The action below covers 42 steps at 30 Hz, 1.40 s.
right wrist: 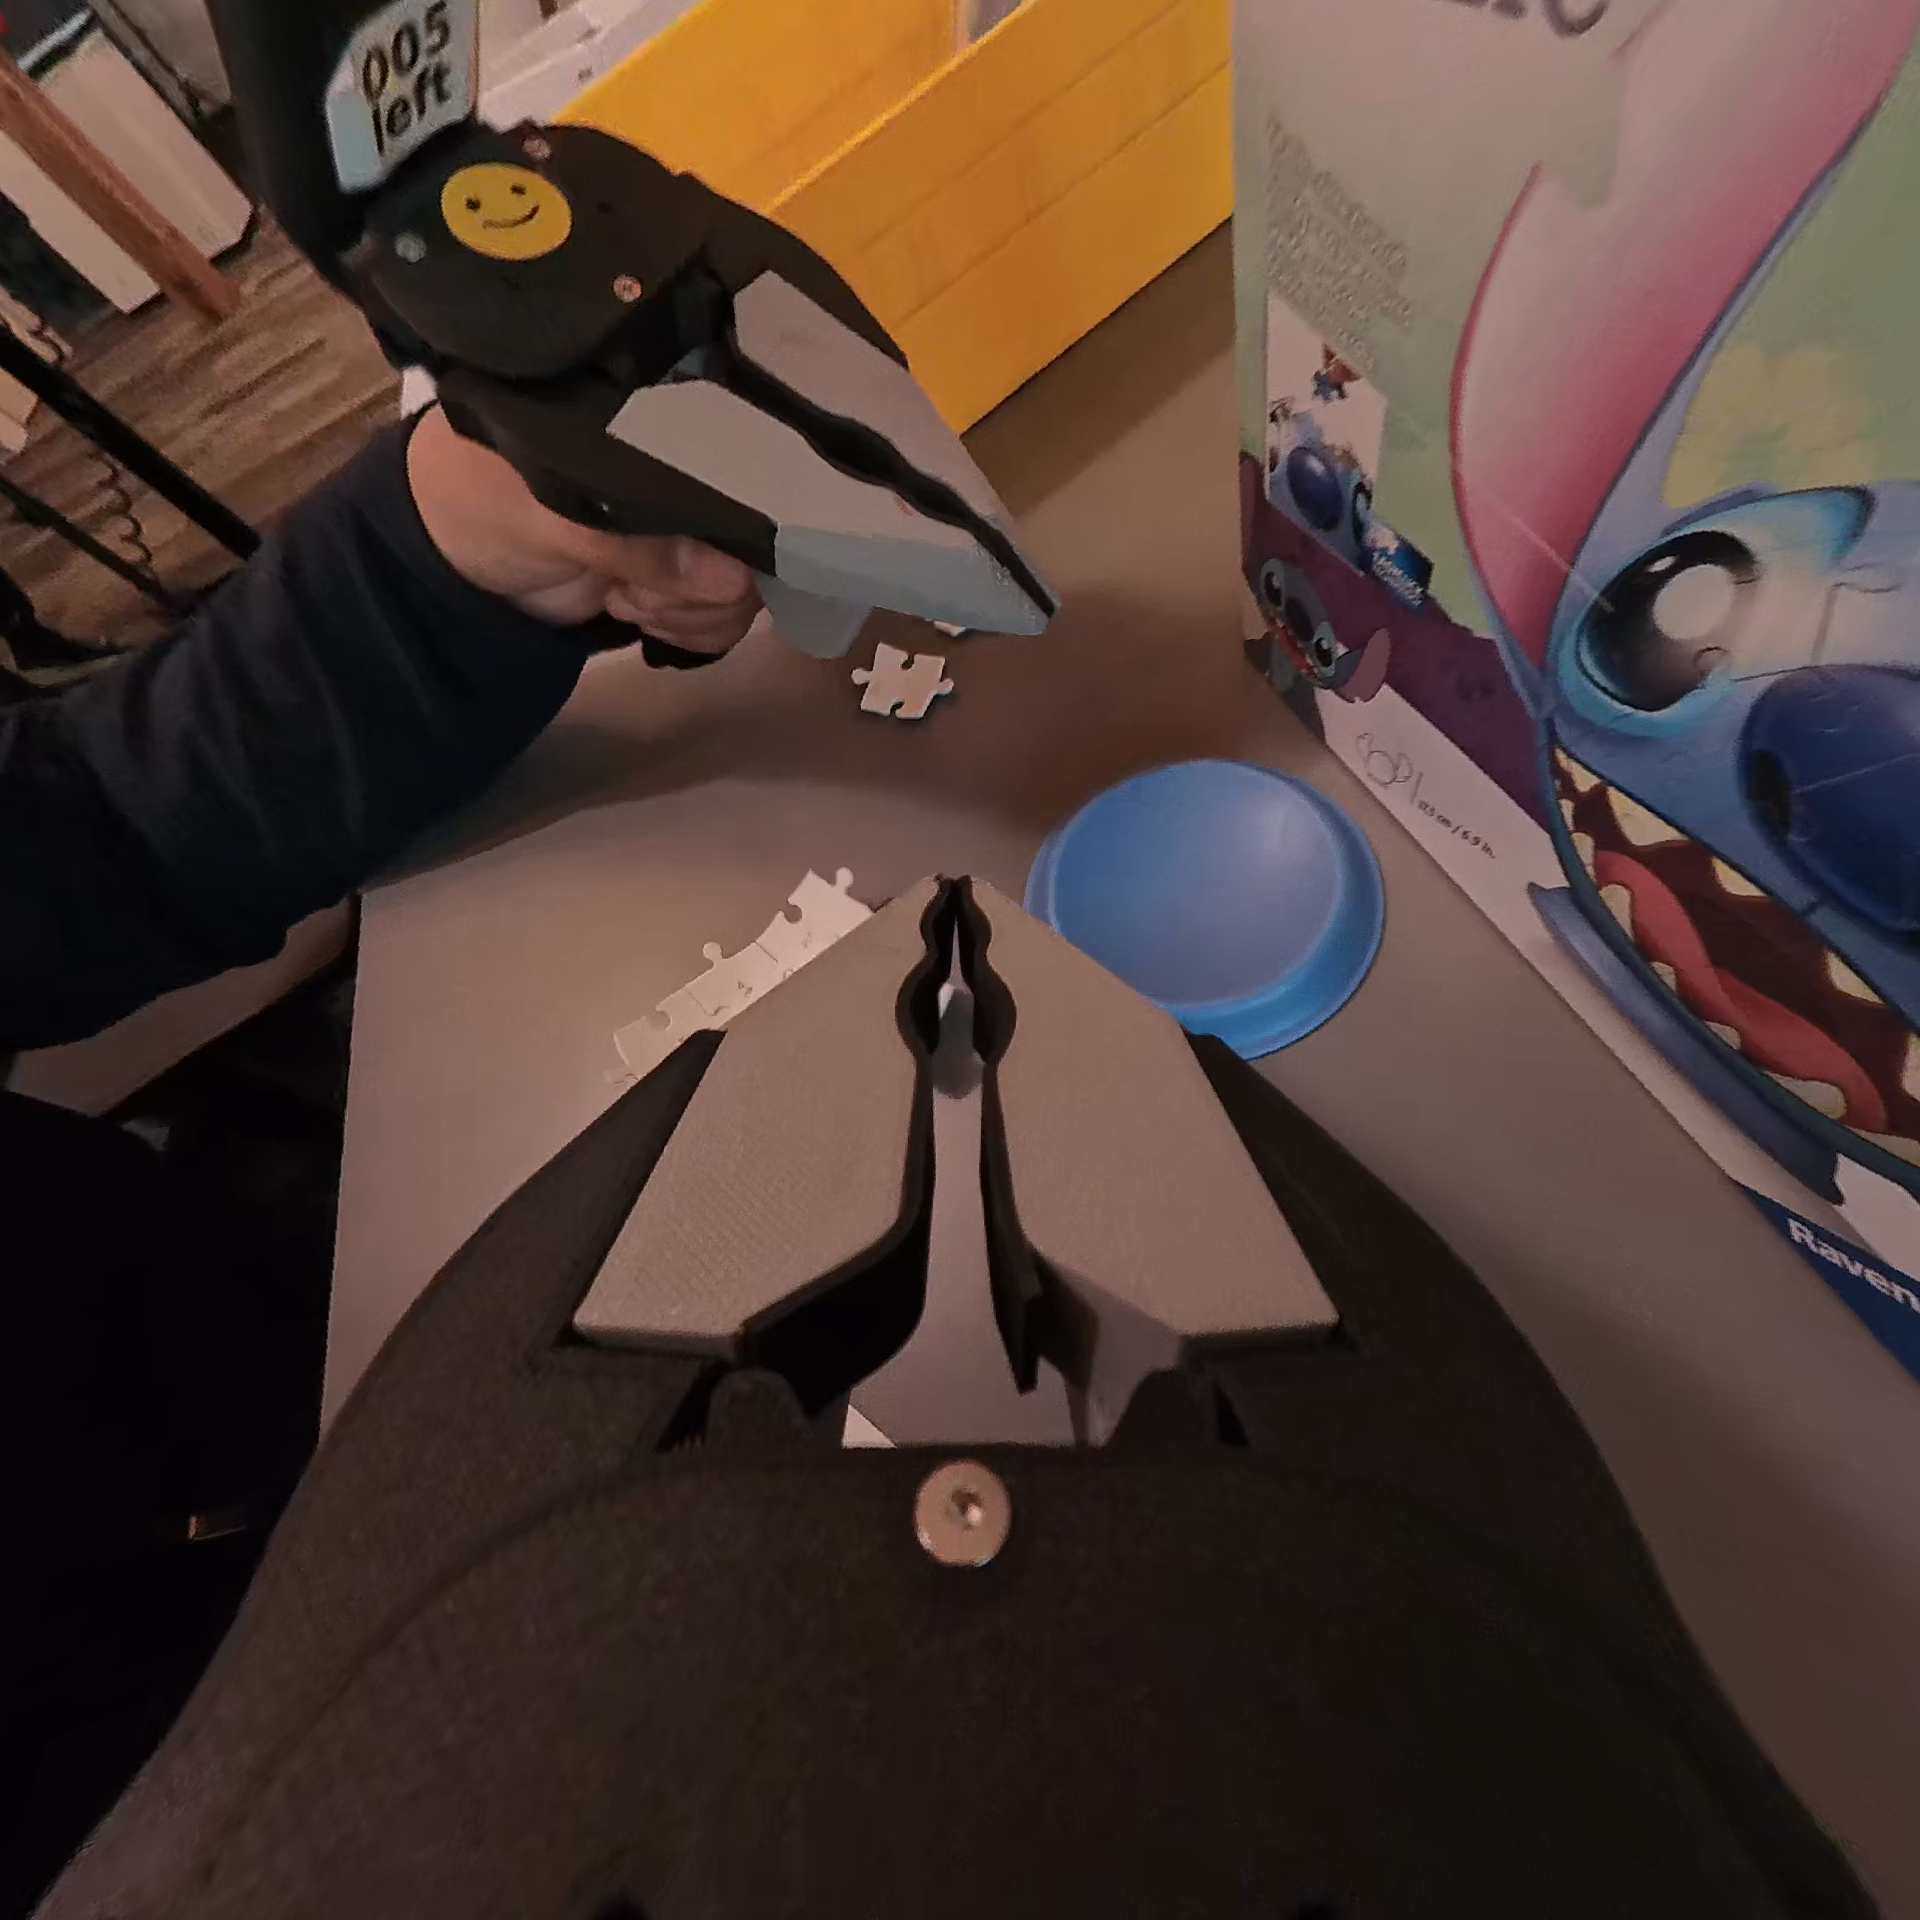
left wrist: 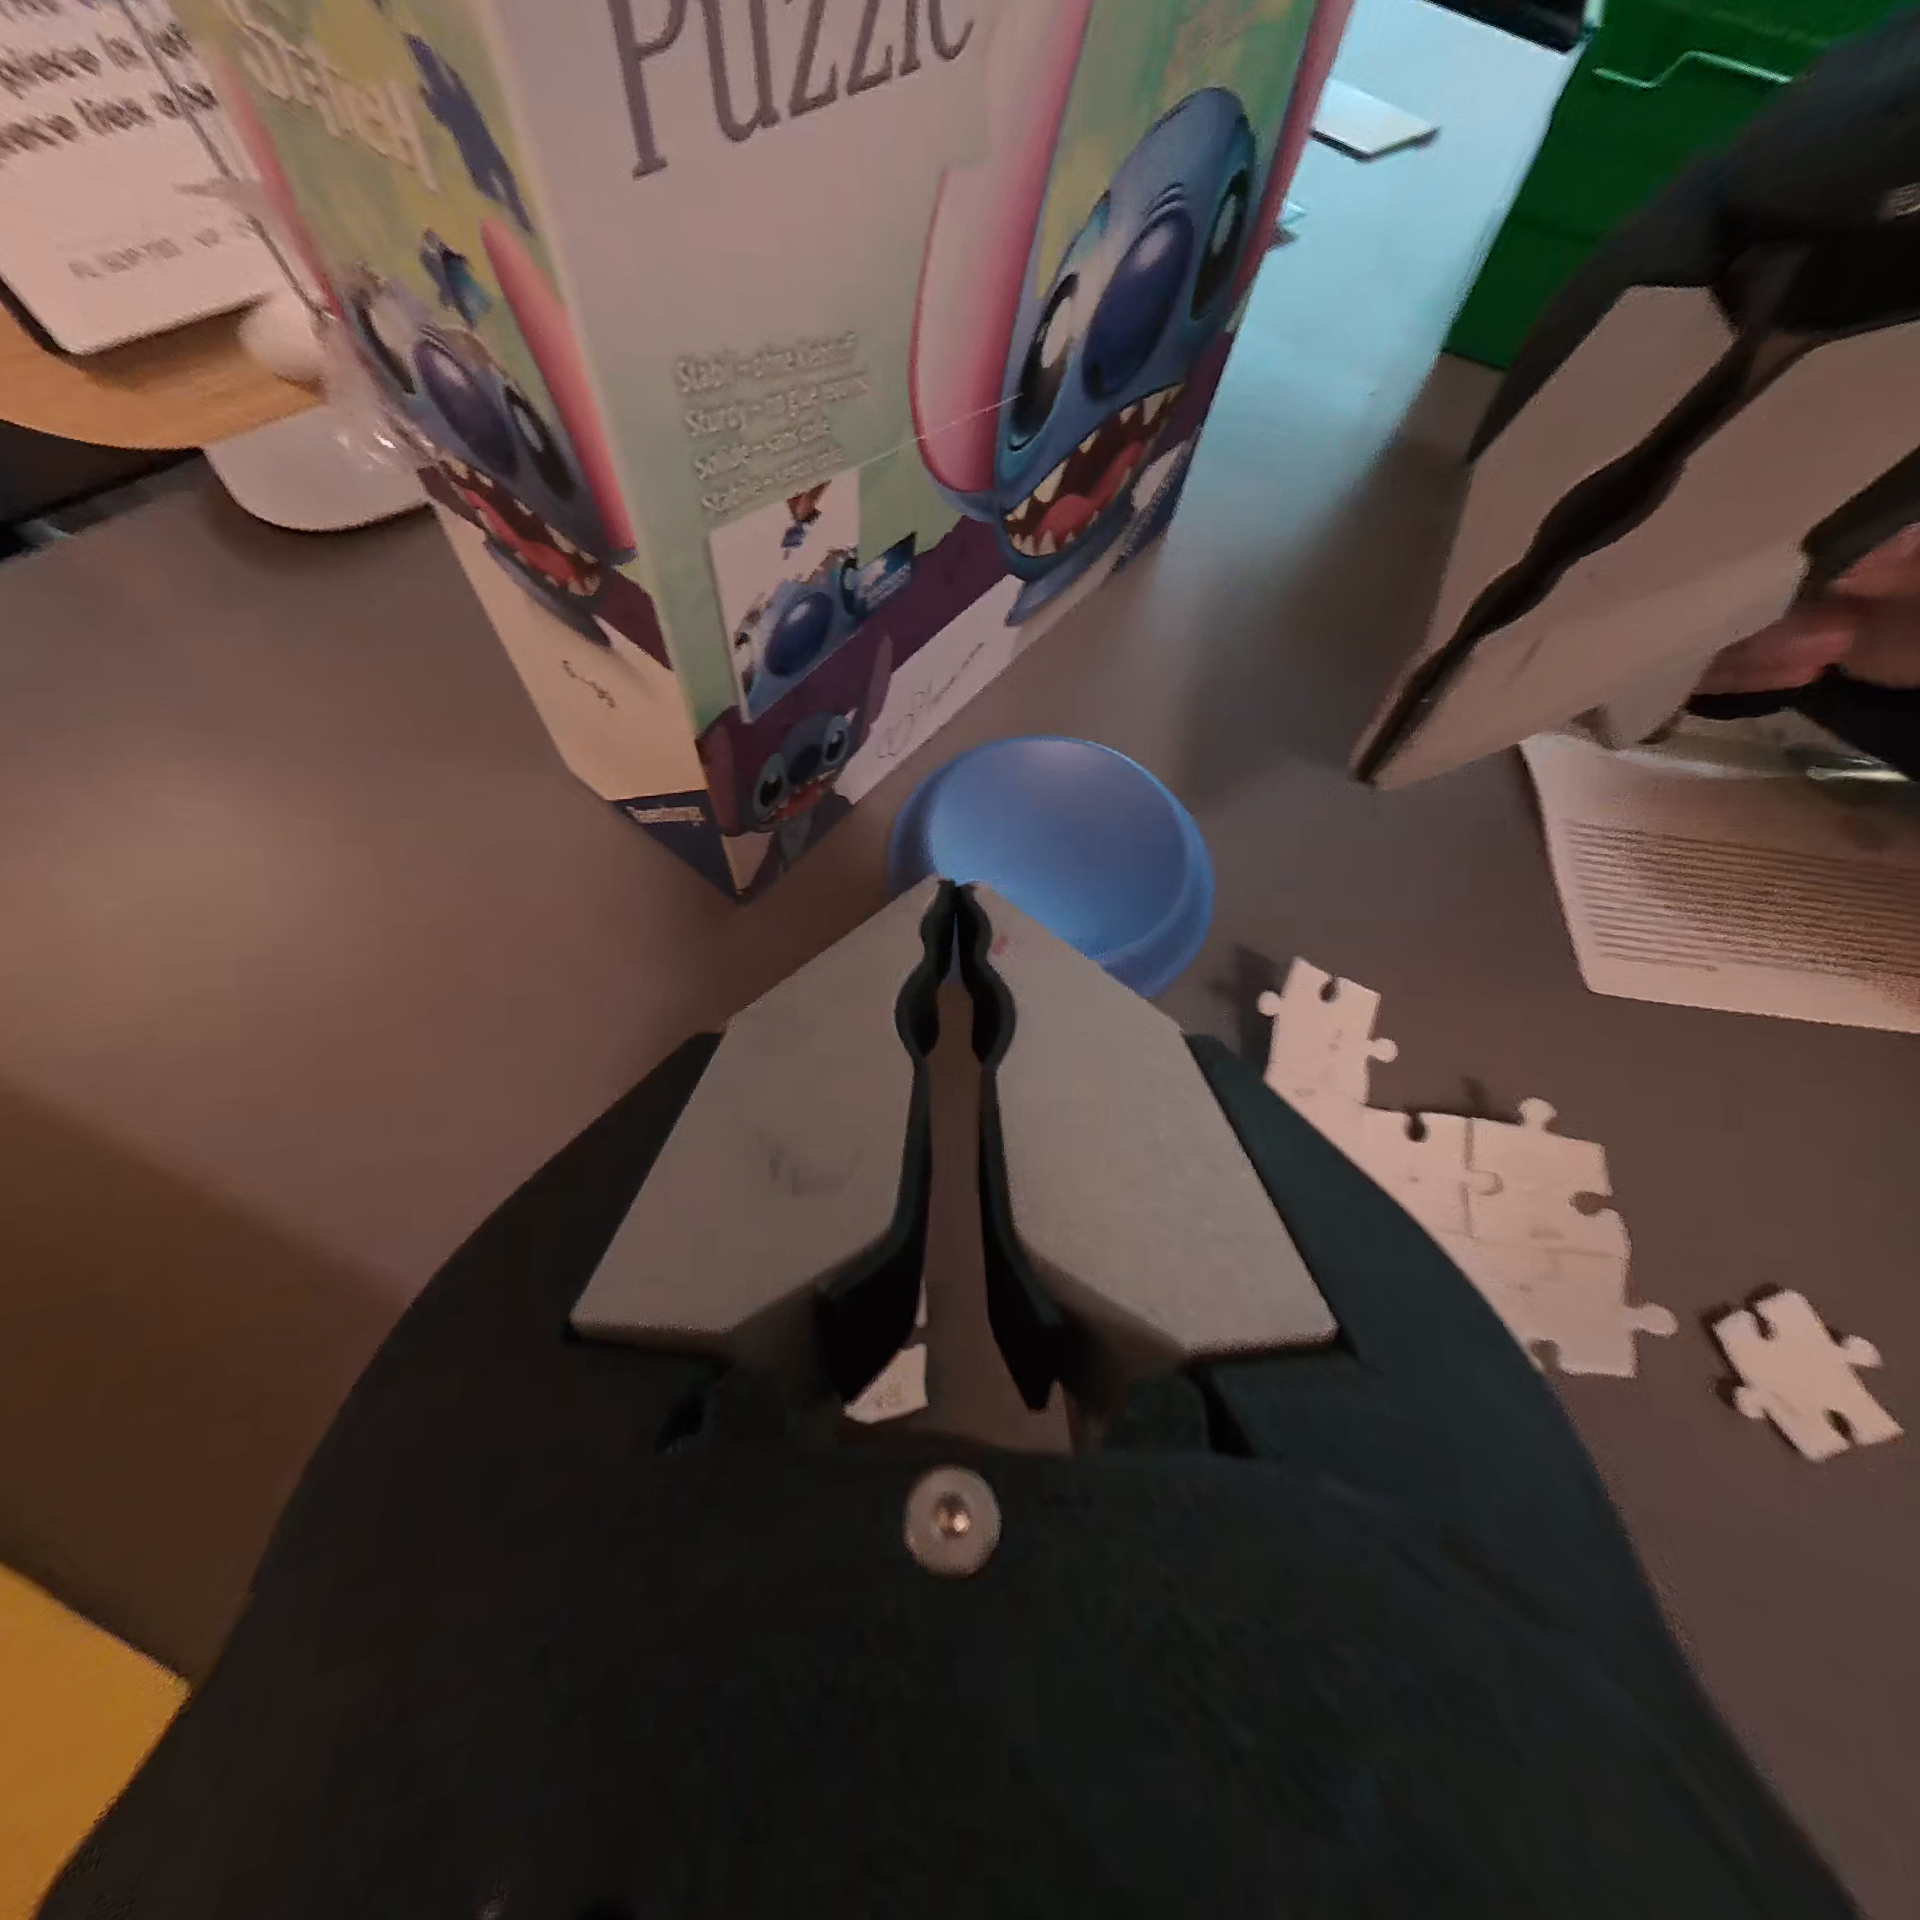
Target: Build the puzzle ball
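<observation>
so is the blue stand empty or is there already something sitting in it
Empty. Both wrist views show the blue stand as a bare hollow dish beside the puzzle box; the white puzzle pieces lie flat on the table, outside it.

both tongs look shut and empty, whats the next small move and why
Probably open the right tongs and lower them toward the joined white pieces just below their tips. Both tongs are shut on nothing, the left tongs hover by the blue stand, and no ball is begun.
</observation>
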Tool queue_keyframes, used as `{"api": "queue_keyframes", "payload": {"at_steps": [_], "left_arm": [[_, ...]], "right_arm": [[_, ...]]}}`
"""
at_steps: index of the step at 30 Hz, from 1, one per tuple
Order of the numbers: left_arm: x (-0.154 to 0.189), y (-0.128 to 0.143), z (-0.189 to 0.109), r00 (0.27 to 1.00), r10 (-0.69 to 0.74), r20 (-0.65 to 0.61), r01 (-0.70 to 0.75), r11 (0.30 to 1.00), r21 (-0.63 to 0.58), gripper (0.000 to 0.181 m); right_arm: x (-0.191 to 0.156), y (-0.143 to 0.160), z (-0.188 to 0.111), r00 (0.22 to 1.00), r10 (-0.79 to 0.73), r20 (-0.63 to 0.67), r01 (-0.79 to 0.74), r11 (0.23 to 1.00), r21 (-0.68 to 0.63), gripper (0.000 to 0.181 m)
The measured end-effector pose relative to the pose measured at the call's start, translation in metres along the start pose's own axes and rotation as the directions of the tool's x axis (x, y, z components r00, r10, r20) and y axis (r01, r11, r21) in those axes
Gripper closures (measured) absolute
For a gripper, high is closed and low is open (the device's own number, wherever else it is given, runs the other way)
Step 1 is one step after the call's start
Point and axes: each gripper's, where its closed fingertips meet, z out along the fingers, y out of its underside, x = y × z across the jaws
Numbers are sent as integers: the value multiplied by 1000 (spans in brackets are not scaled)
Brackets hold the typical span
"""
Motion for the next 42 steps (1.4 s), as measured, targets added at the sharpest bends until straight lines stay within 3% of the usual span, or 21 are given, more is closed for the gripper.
{"api": "queue_keyframes", "payload": {"at_steps": [13,24,36,42], "left_arm": [[-2,20,8,996,77,52,-71,993,-98,177],[-9,21,6,995,58,77,-51,994,-95,176],[-10,8,-5,995,49,85,-45,998,-40,171],[-19,-12,-18,981,78,178,-87,995,43,162]], "right_arm": [[2,-13,-19,999,34,-5,-34,998,57,181],[4,-21,-32,998,56,-7,-55,993,103,175],[5,-24,-37,998,56,-15,-54,991,122,175],[6,-26,-40,998,52,-25,-48,990,134,174]]}}
